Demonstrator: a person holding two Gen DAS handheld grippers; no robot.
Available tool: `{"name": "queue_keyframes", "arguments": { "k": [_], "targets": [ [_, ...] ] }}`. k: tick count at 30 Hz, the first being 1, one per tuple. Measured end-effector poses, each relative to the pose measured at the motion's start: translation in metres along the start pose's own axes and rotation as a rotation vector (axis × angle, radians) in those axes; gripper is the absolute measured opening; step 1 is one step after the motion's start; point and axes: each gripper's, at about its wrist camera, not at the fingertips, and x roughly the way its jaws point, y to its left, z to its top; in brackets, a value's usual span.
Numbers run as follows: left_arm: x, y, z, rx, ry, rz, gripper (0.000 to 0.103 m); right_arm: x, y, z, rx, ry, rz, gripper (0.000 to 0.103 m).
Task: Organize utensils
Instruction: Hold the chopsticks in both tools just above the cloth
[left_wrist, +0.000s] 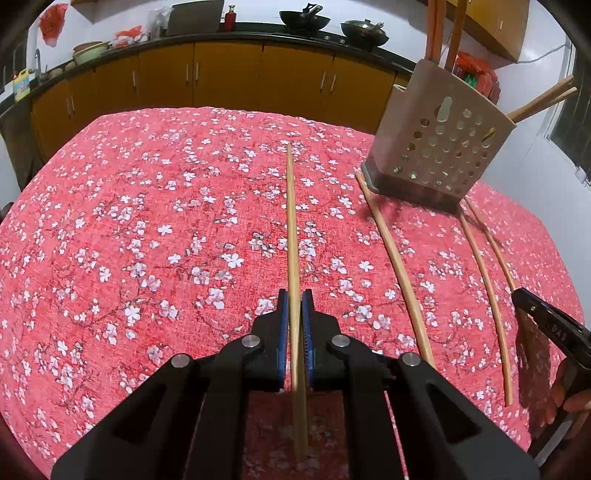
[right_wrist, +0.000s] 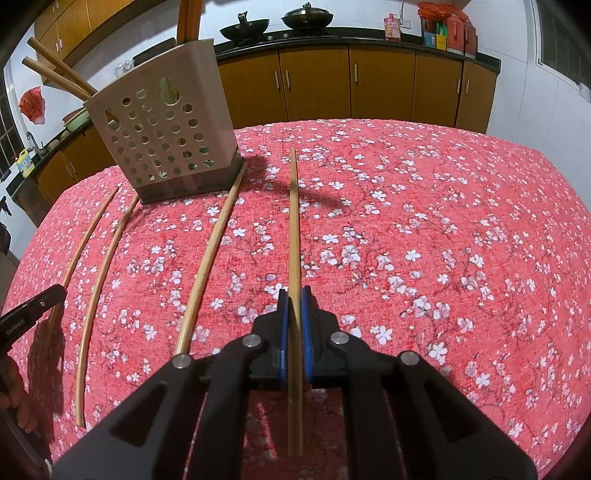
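The left gripper (left_wrist: 294, 306) is clenched on a long pale bamboo chopstick (left_wrist: 292, 229) that runs straight ahead between its blue pads, and the right gripper (right_wrist: 294, 304) grips a second bamboo chopstick (right_wrist: 294, 221) the same way. Both tips hover over the red floral tablecloth (left_wrist: 147, 240). The perforated beige plastic utensil holder (left_wrist: 439, 147), already carrying chopsticks, stands ahead and to the right of the left gripper, ahead and to the left of the right one. Three loose chopsticks (right_wrist: 207, 266) lie between the grippers, one touching the holder's base.

Each chopstick seems pinched near its rear end, so it could pivot or slip when tilted upright. A long swinging tip might clip the holder's rim and tip it, or the two sticks could collide over the opening.
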Motion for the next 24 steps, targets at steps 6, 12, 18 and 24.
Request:
{"name": "queue_keyframes", "arguments": {
  "k": [6,12,18,24],
  "targets": [
    [0.0008,0.0000,-0.0001,-0.002,0.000,0.000,0.009,-0.0003,-0.0007,-0.0002,0.001,0.000,0.002,0.008],
    [0.0002,0.0000,0.0000,-0.009,0.000,-0.004,0.009,-0.0001,-0.0005,-0.0004,0.003,-0.001,0.004,0.008],
    [0.0004,0.0008,0.0001,-0.010,0.001,-0.004,0.009,0.0001,-0.0002,-0.0003,0.003,-0.001,0.004,0.008],
    [0.0013,-0.0035,0.0001,0.014,0.002,0.022,0.009,-0.0006,0.0015,-0.0008,-0.009,-0.001,-0.012,0.009]
  ]
}}
